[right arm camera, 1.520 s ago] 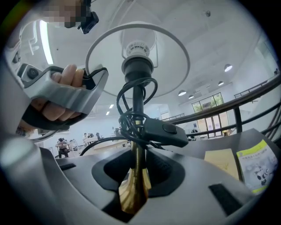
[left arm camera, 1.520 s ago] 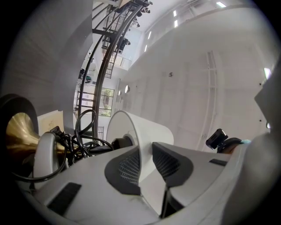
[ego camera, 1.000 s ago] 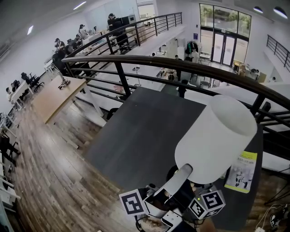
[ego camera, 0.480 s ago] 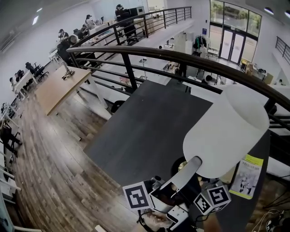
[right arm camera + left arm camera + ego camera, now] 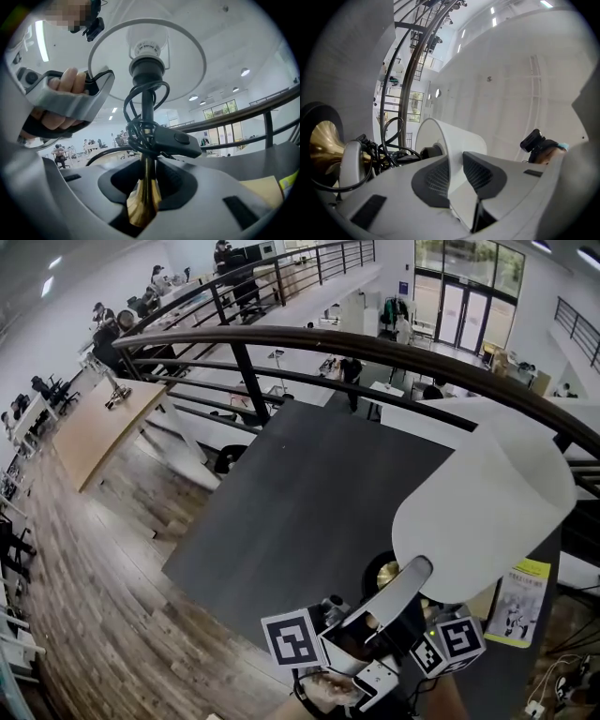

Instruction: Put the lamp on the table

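Right gripper is clamping the brass stem of the white-shaded brass table lamp. Its jaws are pressing on both sides just under the bundled black power cord and inline switch. Left gripper is pinching the wall of the white drum shade, one pad inside and one outside. Lamp is hanging tilted in both grippers over the near right end of the dark grey rectangular table, with the shade leaning toward the dark metal railing. Can't tell if the base is touching the top. Yellow-green booklet is lying on the table just right of the lamp. Further left, brown wood-plank floor and a light wooden table are showing.
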